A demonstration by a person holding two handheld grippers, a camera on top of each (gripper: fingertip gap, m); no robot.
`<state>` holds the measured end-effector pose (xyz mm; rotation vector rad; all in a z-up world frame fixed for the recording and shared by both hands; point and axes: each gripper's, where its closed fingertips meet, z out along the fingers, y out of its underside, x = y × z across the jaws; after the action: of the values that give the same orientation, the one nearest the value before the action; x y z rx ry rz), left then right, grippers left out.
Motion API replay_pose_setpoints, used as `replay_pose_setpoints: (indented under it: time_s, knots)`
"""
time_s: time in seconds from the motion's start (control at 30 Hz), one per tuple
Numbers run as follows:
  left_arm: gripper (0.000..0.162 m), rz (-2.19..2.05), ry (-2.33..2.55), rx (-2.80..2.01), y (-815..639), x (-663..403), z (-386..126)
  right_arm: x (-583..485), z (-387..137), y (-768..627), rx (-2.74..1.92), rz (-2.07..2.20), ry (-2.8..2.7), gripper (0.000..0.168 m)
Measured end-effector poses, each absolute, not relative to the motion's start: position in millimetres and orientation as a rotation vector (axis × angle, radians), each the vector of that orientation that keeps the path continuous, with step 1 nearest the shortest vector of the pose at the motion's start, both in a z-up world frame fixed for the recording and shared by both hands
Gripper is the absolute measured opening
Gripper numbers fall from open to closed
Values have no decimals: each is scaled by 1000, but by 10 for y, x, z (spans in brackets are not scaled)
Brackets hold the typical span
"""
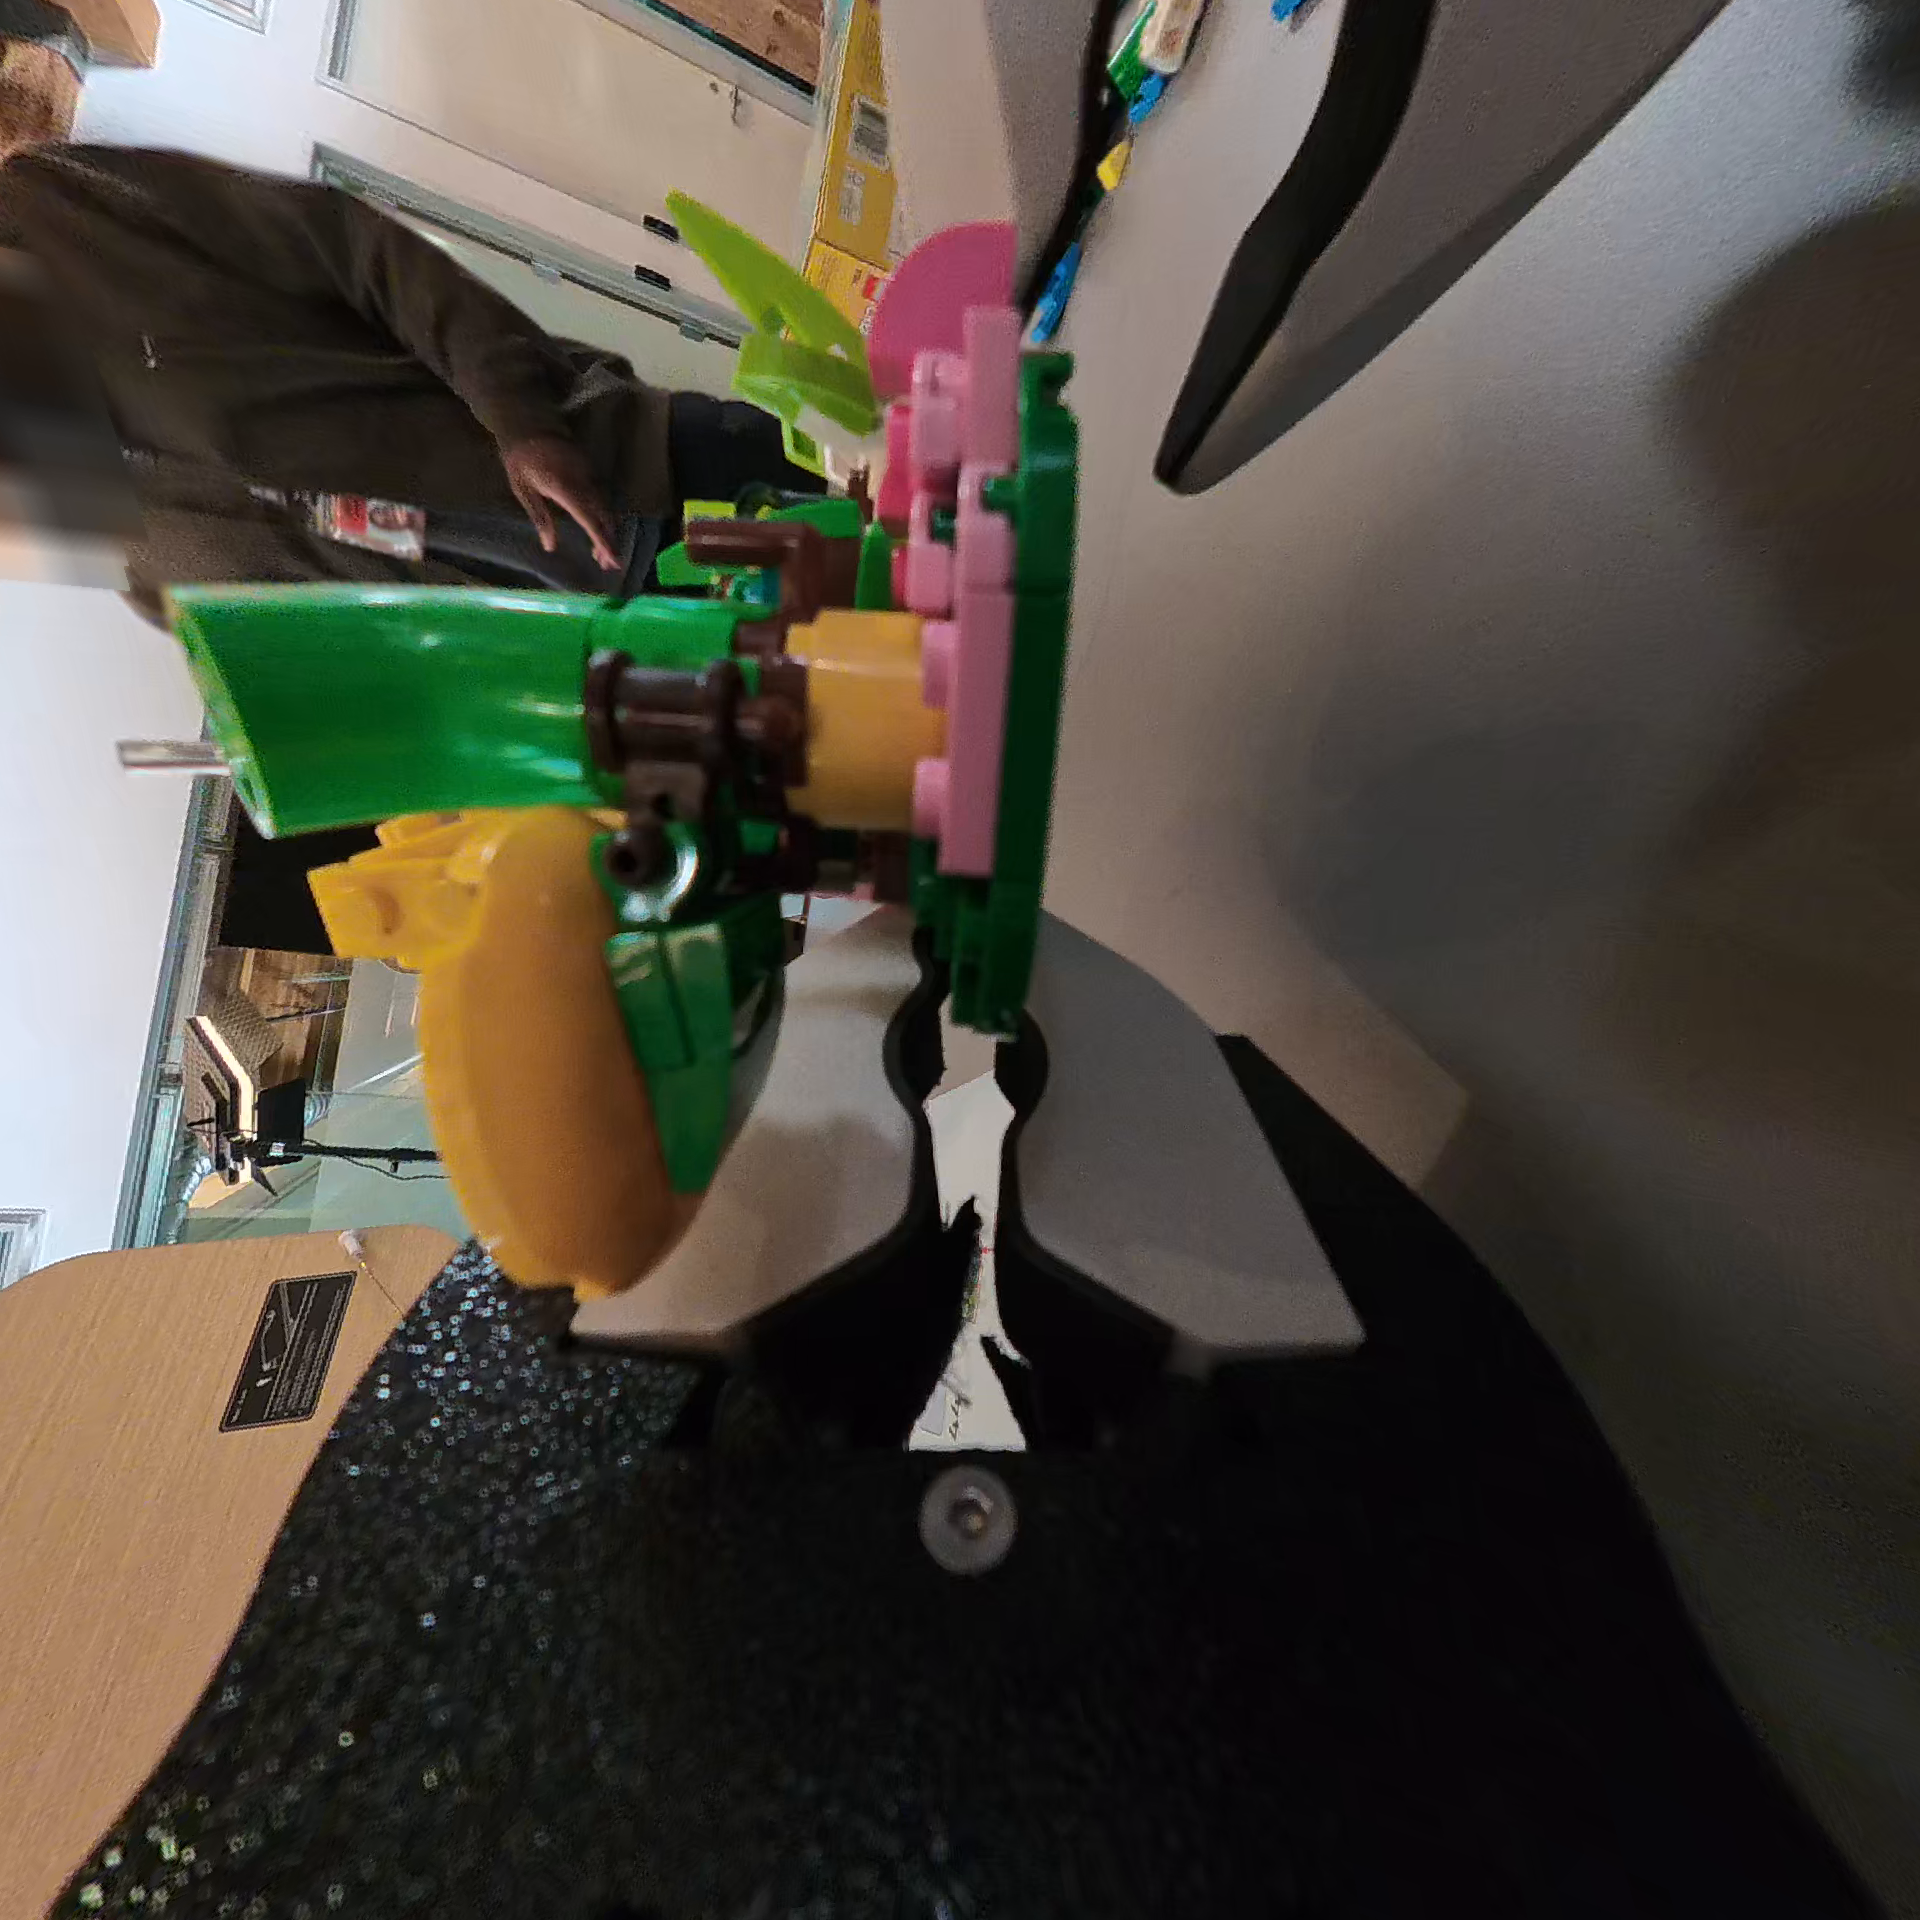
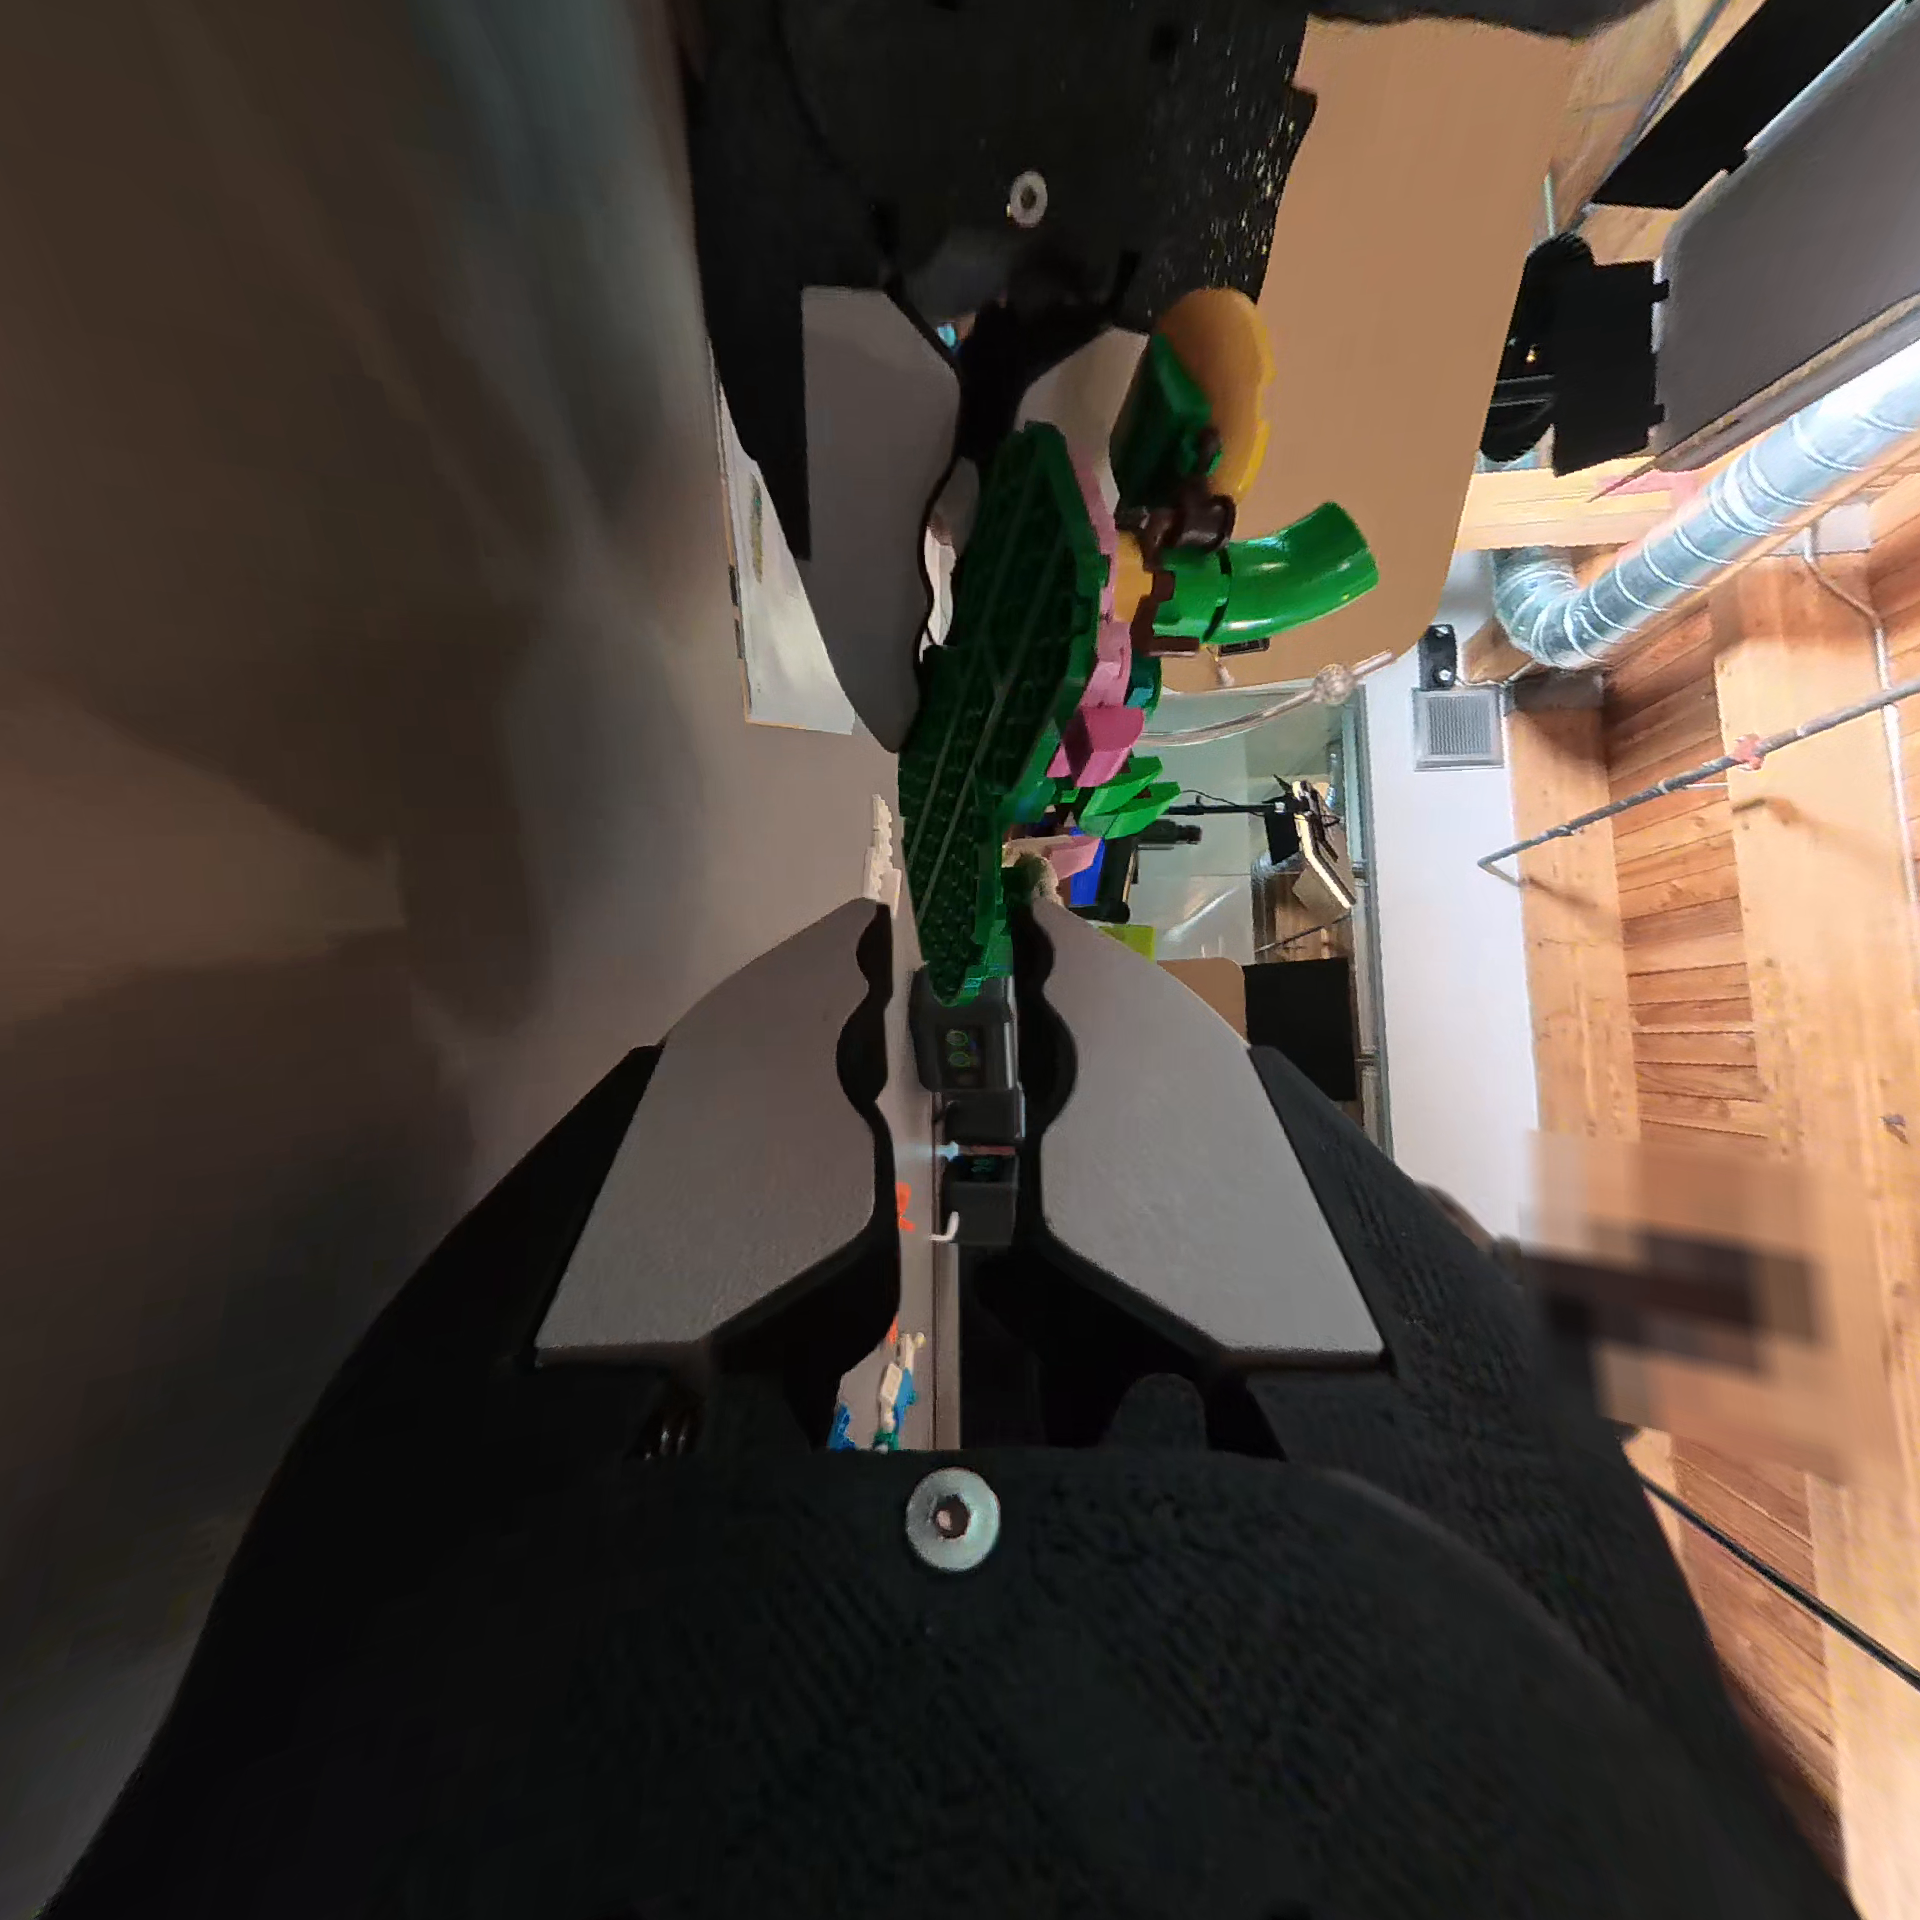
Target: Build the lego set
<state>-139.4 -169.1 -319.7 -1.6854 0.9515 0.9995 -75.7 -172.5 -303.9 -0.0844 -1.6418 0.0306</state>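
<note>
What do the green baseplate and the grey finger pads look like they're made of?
Green baseplate: looks like hard moulded plastic, slightly glossy, with a ribbed grid underside. Grey finger pads: smooth and matte with no glare; rubber or plastic, hard to tell.

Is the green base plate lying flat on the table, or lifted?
Lifted: the left gripper and right gripper pinch opposite ends of the green base plate.
</note>
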Motion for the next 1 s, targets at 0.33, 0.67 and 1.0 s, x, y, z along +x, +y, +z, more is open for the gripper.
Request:
replay_pose_setpoints:
  time_s: [0.33,0.67,1.0]
  knots:
    - [5,998,991,-1621,-1711,-1295,-3156,-811,-2973,-1705,-59,12,-1565,7]
    - [5,898,1020,-1441,-1761,-1066,-2998,-658,-2881,-1648,-122,245,-1581,6]
    - [14,632,937,-1324,-1872,-901,-2796,-497,-2734,-1691,-223,625,-1597,6]
